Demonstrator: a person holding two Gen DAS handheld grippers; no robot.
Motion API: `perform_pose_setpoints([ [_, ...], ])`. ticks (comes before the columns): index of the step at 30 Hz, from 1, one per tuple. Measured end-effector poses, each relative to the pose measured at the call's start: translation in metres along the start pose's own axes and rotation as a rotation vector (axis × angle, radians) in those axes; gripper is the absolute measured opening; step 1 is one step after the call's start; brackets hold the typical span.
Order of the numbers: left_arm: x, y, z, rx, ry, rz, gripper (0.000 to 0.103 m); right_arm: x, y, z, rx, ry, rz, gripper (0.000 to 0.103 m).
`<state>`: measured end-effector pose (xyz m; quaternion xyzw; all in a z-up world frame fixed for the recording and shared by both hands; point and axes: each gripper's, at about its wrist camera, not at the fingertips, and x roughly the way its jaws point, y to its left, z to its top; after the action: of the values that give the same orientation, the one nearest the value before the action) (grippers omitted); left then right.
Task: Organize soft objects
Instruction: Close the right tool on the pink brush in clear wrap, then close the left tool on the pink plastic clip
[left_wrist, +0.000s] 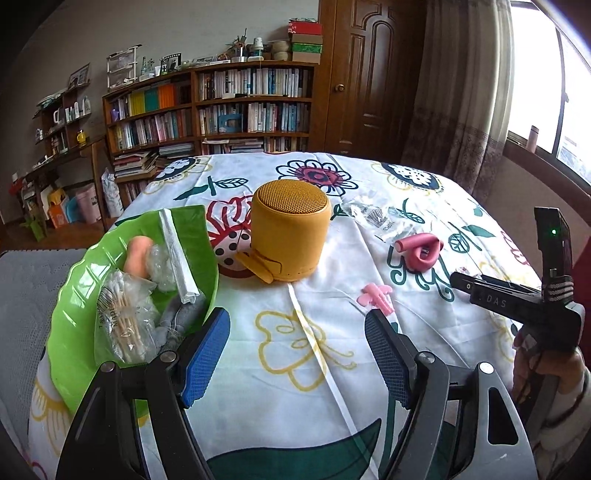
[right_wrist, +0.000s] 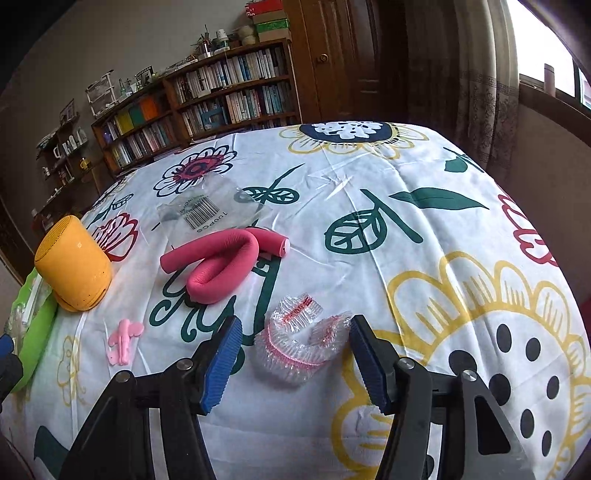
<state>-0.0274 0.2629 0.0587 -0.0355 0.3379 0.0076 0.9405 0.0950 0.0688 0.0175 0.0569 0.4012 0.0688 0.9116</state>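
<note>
While our right gripper (right_wrist: 295, 360) hangs low over the tabletop (right_wrist: 424, 177) with its jaws spread wide, a crumpled clear shower cap (right_wrist: 301, 341) with pink elastic trim lies on the flowered cloth between the two blue pads, and we cannot tell whether either pad touches it. Just beyond it, a pink foam curler (right_wrist: 218, 264) lies bent back on itself, and behind that an empty clear plastic bag (right_wrist: 210, 210) with a barcode label lies flat. To the left of the shower cap we see a small pink clip (right_wrist: 123, 341) on the cloth, and farther left a yellow speaker (right_wrist: 74, 266) stands upright.

Our left gripper (left_wrist: 297, 354) is likewise released, its jaws wide apart and holding nothing, with bare cloth between them. Its left pad sits just beside the rim of a green plate (left_wrist: 74, 295), which holds a bag of cotton swabs (left_wrist: 125, 321), a peach sponge (left_wrist: 136, 254), a crumpled clear wrapper (left_wrist: 162, 266), a long white wrapped strip (left_wrist: 177, 254) and a grey cloth (left_wrist: 181, 317). The yellow speaker stands past the plate near the middle of the tabletop, with the pink clip and the foam curler off to its right. At the right edge, a hand (left_wrist: 543, 365) grips the handle of the other device. Bookshelves (left_wrist: 221, 107) line the far wall.
</note>
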Motion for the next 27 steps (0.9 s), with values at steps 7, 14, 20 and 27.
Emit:
perform_pose_setpoints([
  [7,0.007,-0.012,0.001,0.026,0.016,-0.014,0.076,0.000,0.002,0.000,-0.044,0.005,-0.063,0.028],
  [14,0.018,-0.023,0.003,0.044,0.038,-0.039,0.076,-0.011,-0.012,-0.009,-0.005,0.000,-0.023,0.023],
  [20,0.036,-0.043,0.003,0.084,0.076,-0.085,0.076,-0.013,-0.016,-0.013,0.016,-0.004,0.003,0.023],
  [27,0.068,-0.065,0.005,0.121,0.137,-0.130,0.058,-0.013,-0.020,-0.013,0.039,-0.008,0.026,0.023],
])
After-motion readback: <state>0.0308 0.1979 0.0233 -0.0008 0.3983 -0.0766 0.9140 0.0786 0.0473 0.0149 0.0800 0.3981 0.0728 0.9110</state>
